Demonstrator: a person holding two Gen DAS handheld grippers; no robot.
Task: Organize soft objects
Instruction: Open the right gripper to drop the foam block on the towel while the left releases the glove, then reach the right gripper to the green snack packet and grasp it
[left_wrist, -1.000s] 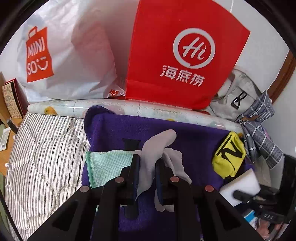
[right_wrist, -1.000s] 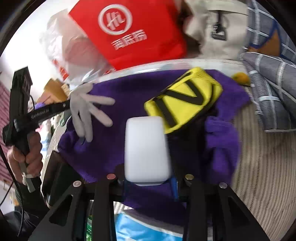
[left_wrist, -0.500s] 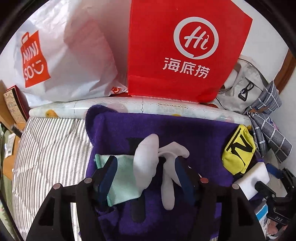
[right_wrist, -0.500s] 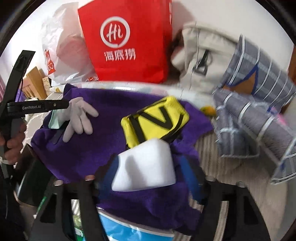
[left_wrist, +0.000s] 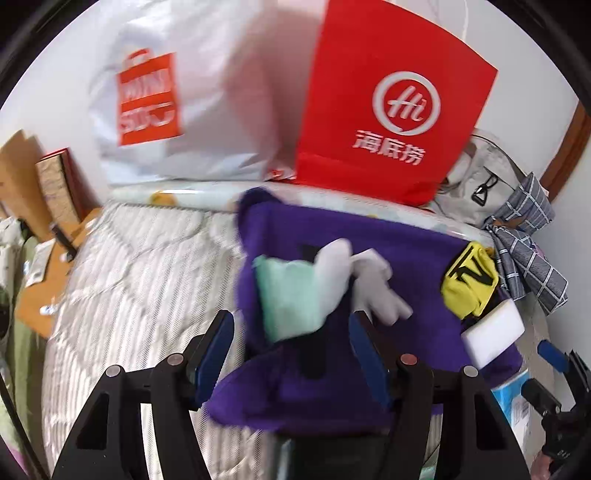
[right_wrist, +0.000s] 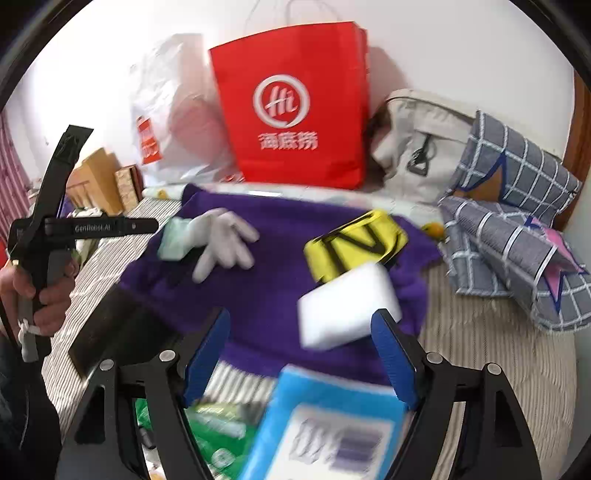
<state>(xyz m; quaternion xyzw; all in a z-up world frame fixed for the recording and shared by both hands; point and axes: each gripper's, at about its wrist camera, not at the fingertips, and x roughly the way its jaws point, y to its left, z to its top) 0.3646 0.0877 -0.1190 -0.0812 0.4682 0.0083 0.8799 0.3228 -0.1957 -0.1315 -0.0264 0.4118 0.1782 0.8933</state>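
Note:
A purple towel (left_wrist: 406, 254) is spread on the striped bed. On it lie a white glove (left_wrist: 369, 280), overlapping a mint green cloth (left_wrist: 291, 295), a yellow pouch with a black N (left_wrist: 469, 277) and a white sponge (left_wrist: 495, 332). My left gripper (left_wrist: 291, 328) is open and empty, drawn back from the glove. In the right wrist view the sponge (right_wrist: 347, 306) rests free on the towel (right_wrist: 266, 288), just beyond the right fingertip. My right gripper (right_wrist: 299, 321) is open, its jaws still opening, with nothing pressed between them.
A red paper bag (right_wrist: 295, 107) and a white plastic bag (left_wrist: 177, 110) stand against the wall. A beige backpack (right_wrist: 417, 147) and a grey checked pillow (right_wrist: 517, 221) lie at the right. A blue packet (right_wrist: 325, 424) sits near the bed's front edge. A hand (right_wrist: 40, 291) holds the left gripper's handle.
The left gripper opened, let go of the white glove and drew back. The right gripper opened, released the white sponge onto the towel and pulled back and up.

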